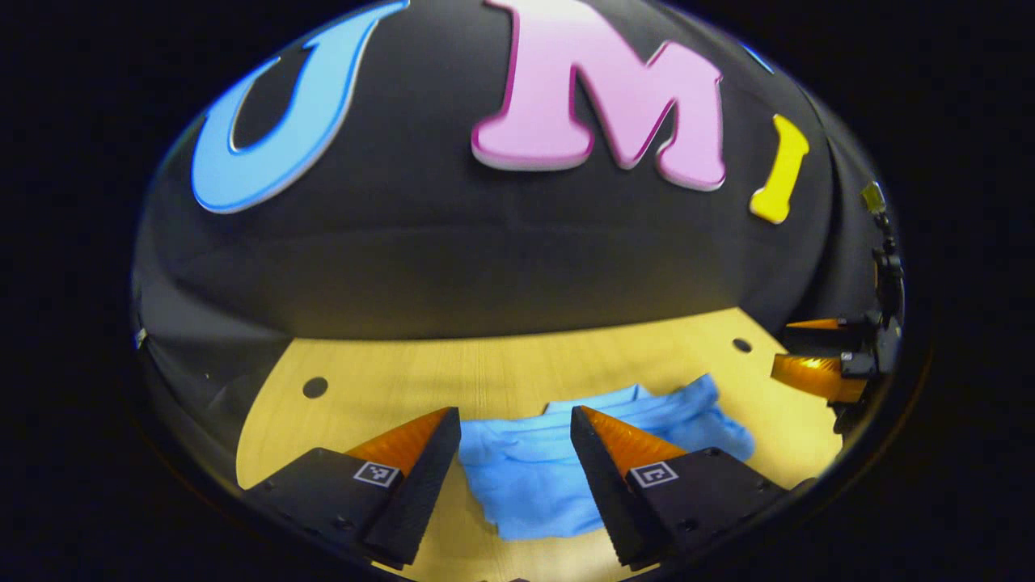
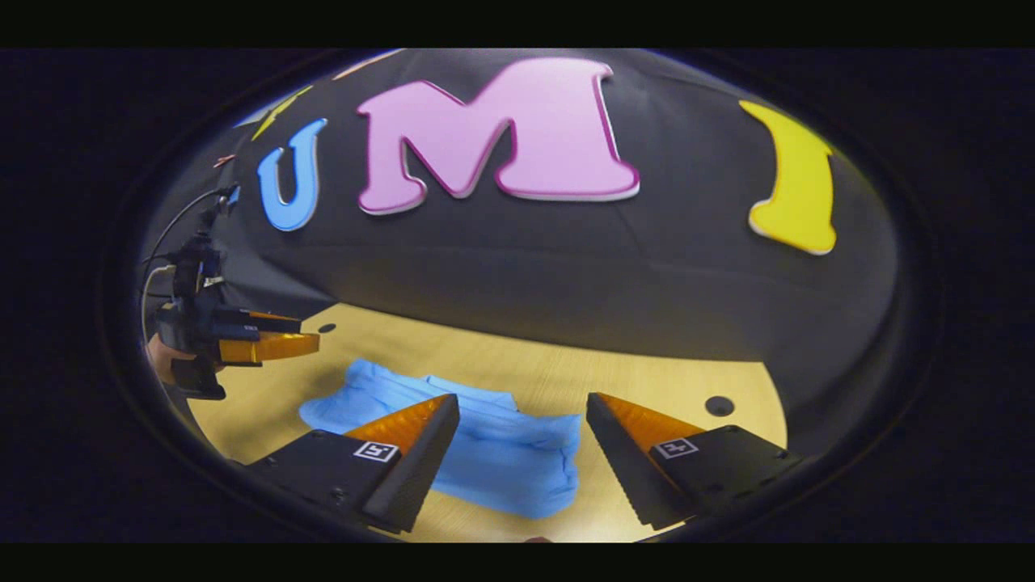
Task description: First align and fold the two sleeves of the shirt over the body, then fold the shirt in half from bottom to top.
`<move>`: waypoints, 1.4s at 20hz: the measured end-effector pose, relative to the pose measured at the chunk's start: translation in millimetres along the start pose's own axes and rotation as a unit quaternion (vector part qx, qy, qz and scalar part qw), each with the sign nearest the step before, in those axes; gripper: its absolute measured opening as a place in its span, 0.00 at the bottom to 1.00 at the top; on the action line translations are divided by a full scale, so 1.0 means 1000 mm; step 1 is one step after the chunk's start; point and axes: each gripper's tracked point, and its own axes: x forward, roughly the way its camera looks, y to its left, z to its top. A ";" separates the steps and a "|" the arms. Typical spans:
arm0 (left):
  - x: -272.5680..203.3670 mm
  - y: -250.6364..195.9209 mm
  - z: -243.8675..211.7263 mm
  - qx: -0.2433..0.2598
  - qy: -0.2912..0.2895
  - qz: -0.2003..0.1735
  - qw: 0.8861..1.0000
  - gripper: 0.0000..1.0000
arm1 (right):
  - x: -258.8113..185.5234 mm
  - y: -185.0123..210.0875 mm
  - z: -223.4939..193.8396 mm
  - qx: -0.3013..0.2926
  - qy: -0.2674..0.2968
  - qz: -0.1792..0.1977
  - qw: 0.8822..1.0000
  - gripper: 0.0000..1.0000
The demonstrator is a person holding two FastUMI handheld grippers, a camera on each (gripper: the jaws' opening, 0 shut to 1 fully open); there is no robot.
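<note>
A blue shirt [image 1: 558, 473] is seen lying crumpled in a loose bundle on the wooden table [image 1: 388, 380], near its front edge. The left gripper [image 1: 516, 424] is held above the shirt with its jaws spread apart and nothing between them. The right gripper [image 2: 522, 412] is likewise held over the shirt, jaws apart and empty, and a hand [image 2: 162, 360] is glimpsed beyond the shirt

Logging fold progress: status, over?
Left gripper open, right gripper open, both above the wooden table. Blue shirt bunched, ungripped. Nothing in the way.
</note>
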 end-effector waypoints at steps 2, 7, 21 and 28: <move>-0.054 -0.011 0.025 0.003 -0.049 -0.005 0.999 0.88 | -0.044 0.017 0.022 -0.032 -0.031 -0.016 0.999 0.98; -0.198 -0.058 0.030 0.014 -0.119 -0.022 0.992 0.91 | -0.168 0.079 0.065 -0.090 -0.113 -0.051 0.988 0.97; -0.495 -0.080 -0.008 -0.048 -0.237 0.058 0.969 0.96 | -0.447 0.184 0.101 -0.043 -0.235 -0.069 0.968 0.95; -0.521 -0.073 -0.001 -0.051 -0.259 0.104 0.959 0.96 | -0.456 0.181 0.121 -0.041 -0.269 -0.039 0.961 0.96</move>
